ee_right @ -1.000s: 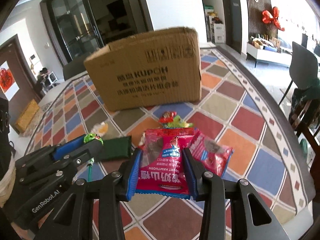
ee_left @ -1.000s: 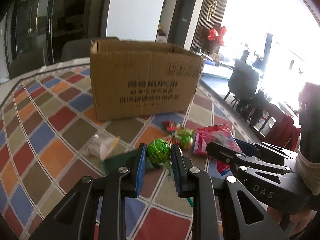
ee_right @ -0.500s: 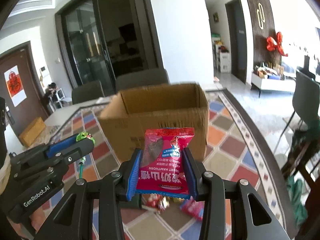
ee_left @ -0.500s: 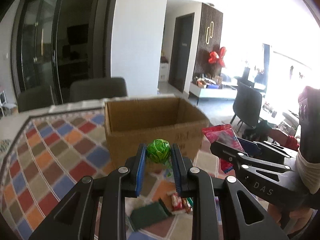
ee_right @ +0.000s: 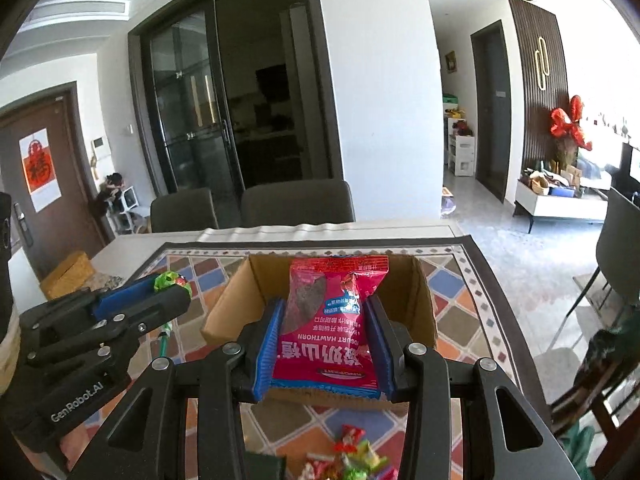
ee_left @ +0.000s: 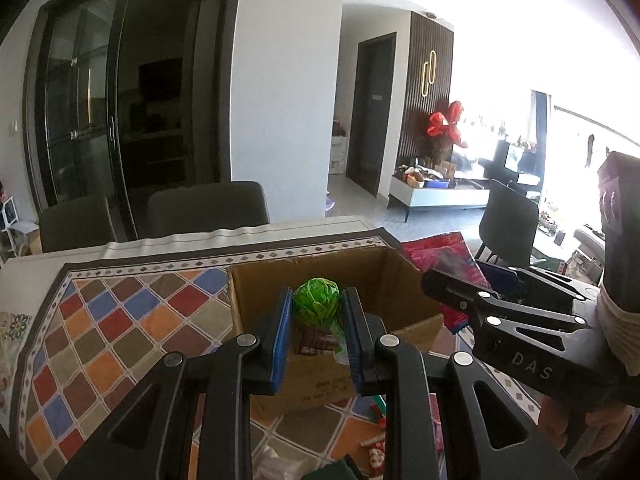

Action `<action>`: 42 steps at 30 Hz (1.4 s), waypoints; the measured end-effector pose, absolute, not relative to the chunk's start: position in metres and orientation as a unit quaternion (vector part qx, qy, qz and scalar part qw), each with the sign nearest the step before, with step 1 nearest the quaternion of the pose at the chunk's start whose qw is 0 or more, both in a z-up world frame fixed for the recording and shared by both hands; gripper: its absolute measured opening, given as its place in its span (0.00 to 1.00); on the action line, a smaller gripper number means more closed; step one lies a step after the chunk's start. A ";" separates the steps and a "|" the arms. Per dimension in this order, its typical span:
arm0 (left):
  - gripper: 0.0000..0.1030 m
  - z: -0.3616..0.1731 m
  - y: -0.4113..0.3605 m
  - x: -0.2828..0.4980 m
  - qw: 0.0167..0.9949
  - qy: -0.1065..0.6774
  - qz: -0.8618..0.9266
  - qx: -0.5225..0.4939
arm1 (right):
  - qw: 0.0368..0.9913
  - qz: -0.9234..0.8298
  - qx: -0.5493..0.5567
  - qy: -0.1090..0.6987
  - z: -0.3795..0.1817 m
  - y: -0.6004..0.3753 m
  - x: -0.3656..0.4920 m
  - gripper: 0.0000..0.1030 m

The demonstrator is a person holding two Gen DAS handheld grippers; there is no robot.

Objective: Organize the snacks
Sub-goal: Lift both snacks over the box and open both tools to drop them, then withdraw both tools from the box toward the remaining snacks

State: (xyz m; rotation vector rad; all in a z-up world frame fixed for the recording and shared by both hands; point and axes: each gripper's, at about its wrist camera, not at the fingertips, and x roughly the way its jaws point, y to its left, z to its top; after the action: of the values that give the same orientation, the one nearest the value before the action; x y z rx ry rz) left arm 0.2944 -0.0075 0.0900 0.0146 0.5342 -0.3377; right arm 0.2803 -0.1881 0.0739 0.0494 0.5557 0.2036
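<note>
Two grippers above an open box

The right gripper (ee_right: pixel 324 320) clamps a red snack packet (ee_right: pixel 334 320) over the cardboard box (ee_right: pixel 420 300); the left gripper (ee_right: pixel 172 286) pinches a green lollipop (ee_right: pixel 167 280) beside it.

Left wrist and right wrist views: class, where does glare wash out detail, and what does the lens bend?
Left wrist view: window light bleaches the right side; the green lollipop stays sharp. Right wrist view: lit evenly, red snack packet crisp; the door frames bow outward.

Checkered tablecloth (ee_right: pixel 472 312), cardboard box (ee_right: pixel 422 300), loose candies (ee_right: pixel 352 456)

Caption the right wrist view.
Right tool holds a red hawthorn snack packet over the open cardboard box.
</note>
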 end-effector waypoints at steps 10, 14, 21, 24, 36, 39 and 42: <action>0.25 0.076 -0.012 0.355 0.940 0.305 -0.154 0.006 | 0.945 0.104 0.013 0.310 0.067 -0.182 0.337 0.40; 0.25 0.066 -0.016 0.375 0.936 0.321 -0.147 0.014 | 0.939 0.102 0.018 0.327 0.054 -0.184 0.355 0.40; 0.44 0.053 -0.020 0.389 0.933 0.337 -0.124 0.023 | 0.933 0.091 0.018 0.348 0.035 -0.188 0.373 0.41; 0.50 0.053 -0.017 0.381 0.938 0.327 -0.110 0.030 | 0.936 0.073 0.005 0.343 0.033 -0.186 0.373 0.55; 0.56 0.060 -0.019 0.315 0.946 0.301 -0.118 0.032 | 0.951 0.070 -0.005 0.300 0.046 -0.194 0.309 0.58; 0.56 0.060 -0.021 0.296 0.947 0.293 -0.126 0.031 | 0.953 0.075 -0.005 0.294 0.047 -0.196 0.292 0.58; 0.56 0.060 -0.025 0.276 0.948 0.286 -0.136 0.033 | 0.952 0.081 -0.002 0.294 0.047 -0.200 0.276 0.58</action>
State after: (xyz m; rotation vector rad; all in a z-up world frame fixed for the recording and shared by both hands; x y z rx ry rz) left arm 0.2760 -0.0248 0.0603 0.0667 0.5816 -0.2764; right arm 0.2761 -0.2001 0.0472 -0.0039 0.5975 0.1650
